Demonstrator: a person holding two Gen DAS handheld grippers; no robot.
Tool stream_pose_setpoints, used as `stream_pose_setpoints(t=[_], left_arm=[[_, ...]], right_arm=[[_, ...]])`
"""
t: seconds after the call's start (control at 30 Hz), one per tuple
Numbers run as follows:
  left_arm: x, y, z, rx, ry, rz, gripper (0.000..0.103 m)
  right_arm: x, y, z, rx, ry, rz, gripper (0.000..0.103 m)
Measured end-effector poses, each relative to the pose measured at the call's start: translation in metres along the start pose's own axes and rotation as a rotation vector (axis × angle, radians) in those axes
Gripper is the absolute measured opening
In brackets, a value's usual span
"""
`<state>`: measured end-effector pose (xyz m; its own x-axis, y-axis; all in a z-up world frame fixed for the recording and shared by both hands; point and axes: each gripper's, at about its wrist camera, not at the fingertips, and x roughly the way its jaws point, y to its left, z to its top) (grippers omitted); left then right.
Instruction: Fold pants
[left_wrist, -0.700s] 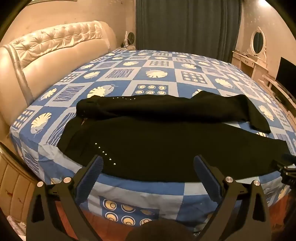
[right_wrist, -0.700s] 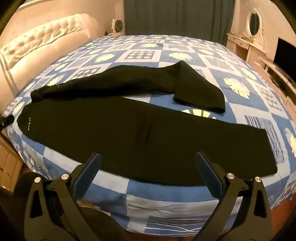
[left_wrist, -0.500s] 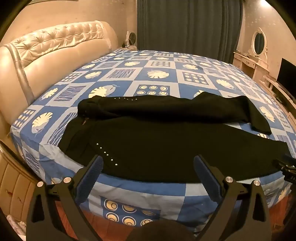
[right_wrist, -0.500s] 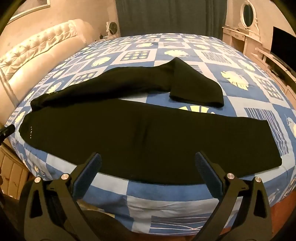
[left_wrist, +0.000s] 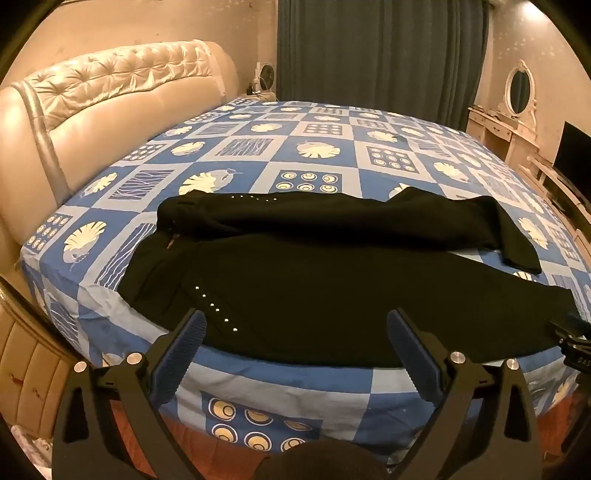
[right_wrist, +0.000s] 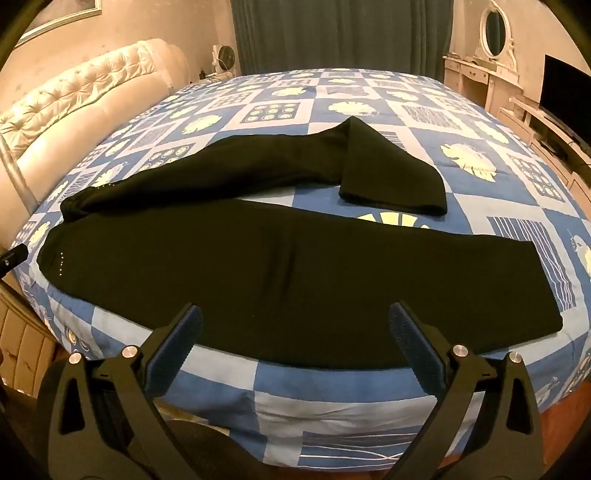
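Black pants (left_wrist: 332, 288) lie spread across the near part of the bed (left_wrist: 332, 147), waist to the left, legs to the right. The near leg lies flat along the bed's front edge. The far leg (right_wrist: 295, 162) is bent, its end folded back toward me. My left gripper (left_wrist: 295, 336) is open and empty, just off the front edge near the waist with its row of studs (left_wrist: 214, 306). My right gripper (right_wrist: 295, 328) is open and empty, off the front edge by the middle of the near leg (right_wrist: 295, 266).
A tufted cream headboard (left_wrist: 110, 85) stands at the left. Dark curtains (left_wrist: 376, 51) hang behind the bed. A dresser with an oval mirror (left_wrist: 517, 92) and a TV (right_wrist: 565, 92) are at the right. The other gripper's tip (left_wrist: 572, 347) shows at the right edge.
Both grippers have risen and pulled back a little, so the pants sit slightly lower in view. The pants have not moved.
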<state>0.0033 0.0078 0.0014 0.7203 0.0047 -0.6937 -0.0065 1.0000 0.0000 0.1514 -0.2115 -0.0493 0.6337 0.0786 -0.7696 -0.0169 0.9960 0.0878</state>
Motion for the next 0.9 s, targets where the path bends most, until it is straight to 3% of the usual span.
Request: stream_pose_setpoints(t=[0.9], left_arm=[[0.0000,0.0002,-0.0008,0.001,0.006,-0.019,0.097]], right_arm=[[0.0041,-0.0024,-0.0029,0.013,0.006,0.005,0.101]])
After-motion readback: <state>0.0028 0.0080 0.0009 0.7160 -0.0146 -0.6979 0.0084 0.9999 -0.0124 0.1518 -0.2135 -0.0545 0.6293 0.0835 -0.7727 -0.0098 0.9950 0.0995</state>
